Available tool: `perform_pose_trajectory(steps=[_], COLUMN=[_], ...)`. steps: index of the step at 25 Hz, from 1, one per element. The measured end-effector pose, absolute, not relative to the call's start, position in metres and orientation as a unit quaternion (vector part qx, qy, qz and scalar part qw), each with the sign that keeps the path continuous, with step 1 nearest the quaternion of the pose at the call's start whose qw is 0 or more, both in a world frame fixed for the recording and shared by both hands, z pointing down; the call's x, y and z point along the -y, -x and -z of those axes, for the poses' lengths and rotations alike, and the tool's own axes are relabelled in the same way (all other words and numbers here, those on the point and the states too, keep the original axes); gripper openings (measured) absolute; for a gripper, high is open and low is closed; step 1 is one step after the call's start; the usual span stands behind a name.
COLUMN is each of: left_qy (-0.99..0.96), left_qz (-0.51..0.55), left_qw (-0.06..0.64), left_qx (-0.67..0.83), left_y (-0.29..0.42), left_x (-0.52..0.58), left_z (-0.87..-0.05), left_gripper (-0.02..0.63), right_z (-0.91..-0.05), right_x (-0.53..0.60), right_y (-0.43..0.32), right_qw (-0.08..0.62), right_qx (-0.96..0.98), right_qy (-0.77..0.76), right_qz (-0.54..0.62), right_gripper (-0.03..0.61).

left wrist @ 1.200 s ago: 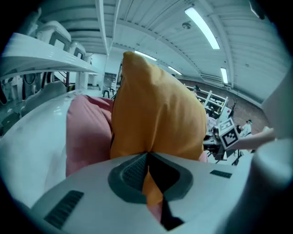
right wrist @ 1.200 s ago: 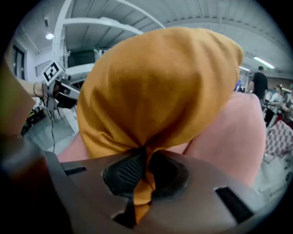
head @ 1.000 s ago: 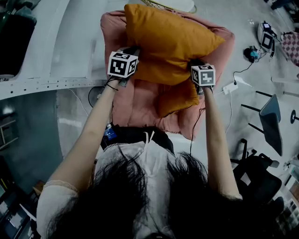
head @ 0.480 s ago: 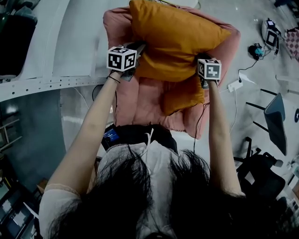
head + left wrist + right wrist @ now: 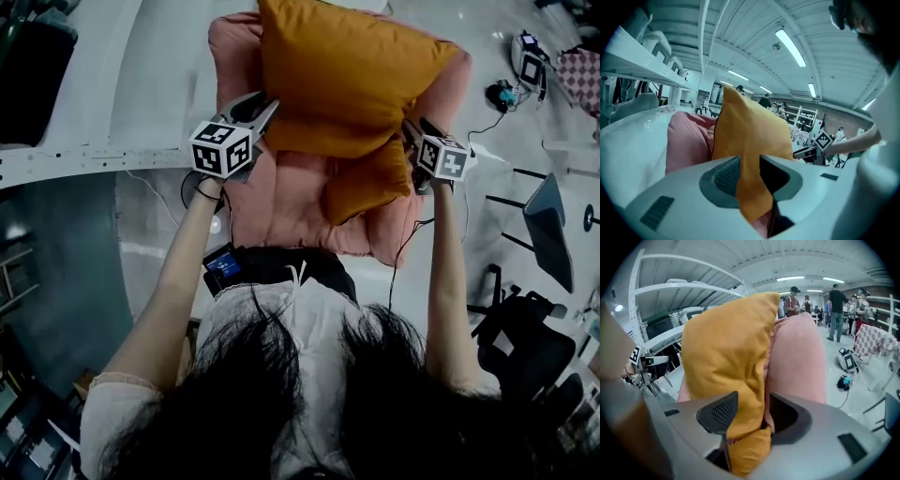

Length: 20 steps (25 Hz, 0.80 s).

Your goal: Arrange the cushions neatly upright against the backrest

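Observation:
A large orange cushion (image 5: 347, 75) stands upright against the backrest of a pink armchair (image 5: 281, 206). A smaller orange cushion (image 5: 366, 187) lies on the seat below it. My left gripper (image 5: 267, 105) is at the big cushion's left edge. Its jaws have just been opening, and a cushion corner (image 5: 750, 136) hangs loosely between them, with a gap at the right jaw. At the right edge, my right gripper (image 5: 414, 129) has also just been opening. The cushion's side (image 5: 726, 357) sits between its parted jaws, and the small cushion (image 5: 745, 451) shows below.
A white platform (image 5: 141, 84) runs along the armchair's left. On the floor to the right are cables and devices (image 5: 506, 94) and a dark office chair (image 5: 525, 347). People (image 5: 836, 310) stand far behind.
Both grippers were shut on the big cushion's edges; now their jaws stand apart. Both hands have drawn outward and slightly back. The cushion stays against the backrest.

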<state>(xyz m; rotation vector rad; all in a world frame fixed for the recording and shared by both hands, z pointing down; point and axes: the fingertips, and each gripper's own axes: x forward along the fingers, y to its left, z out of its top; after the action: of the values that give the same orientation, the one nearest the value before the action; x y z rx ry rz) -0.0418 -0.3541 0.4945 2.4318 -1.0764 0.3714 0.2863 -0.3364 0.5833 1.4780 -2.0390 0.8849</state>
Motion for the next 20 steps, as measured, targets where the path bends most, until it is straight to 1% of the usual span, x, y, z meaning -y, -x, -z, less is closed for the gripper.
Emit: perform_pose_trajectory(steps=[1,5,7,12,13,16,19,20], left_qy=[-0.885,-0.892,-0.892,-0.884,-0.883,-0.882,-0.879,-0.879], left_qz=[-0.134,-0.15,-0.158,-0.174,-0.176,-0.175,-0.175,-0.177], left_qw=[0.225,0.219,0.224,0.249,0.252,0.26,0.267,0.269], left_qx=[0.386,0.366,0.36,0.356,0.354,0.352,0.353,0.353], left_y=[0.044,0.045,0.045,0.05,0.051,0.059,0.07,0.072], left_x=[0.345,0.309,0.295,0.267,0.263,0.251,0.239,0.234], left_z=[-0.492,-0.495,-0.502,-0.524,-0.527,-0.534,-0.538,-0.539], left_gripper=[0.118,0.118,0.118,0.118,0.118,0.118,0.118,0.118], right_z=[-0.588,-0.623,-0.643,-0.696,-0.703,-0.713,-0.714,-0.714], right_x=[0.327,0.284,0.266,0.232,0.23,0.231,0.226,0.223], right_y=[-0.287,-0.292,-0.294,-0.296,-0.295,-0.294,-0.289,-0.286], right_qw=[0.236,0.268,0.29,0.378,0.376,0.33,0.343,0.349], right_qx=[0.737,0.705,0.687,0.627,0.613,0.583,0.581,0.585], right_qy=[-0.537,-0.522,-0.518,-0.501,-0.503,-0.52,-0.514,-0.508], right_qz=[-0.335,-0.398,-0.42,-0.462,-0.479,-0.531,-0.53,-0.526], right_gripper=[0.198,0.258,0.267,0.291,0.291,0.29,0.282,0.261])
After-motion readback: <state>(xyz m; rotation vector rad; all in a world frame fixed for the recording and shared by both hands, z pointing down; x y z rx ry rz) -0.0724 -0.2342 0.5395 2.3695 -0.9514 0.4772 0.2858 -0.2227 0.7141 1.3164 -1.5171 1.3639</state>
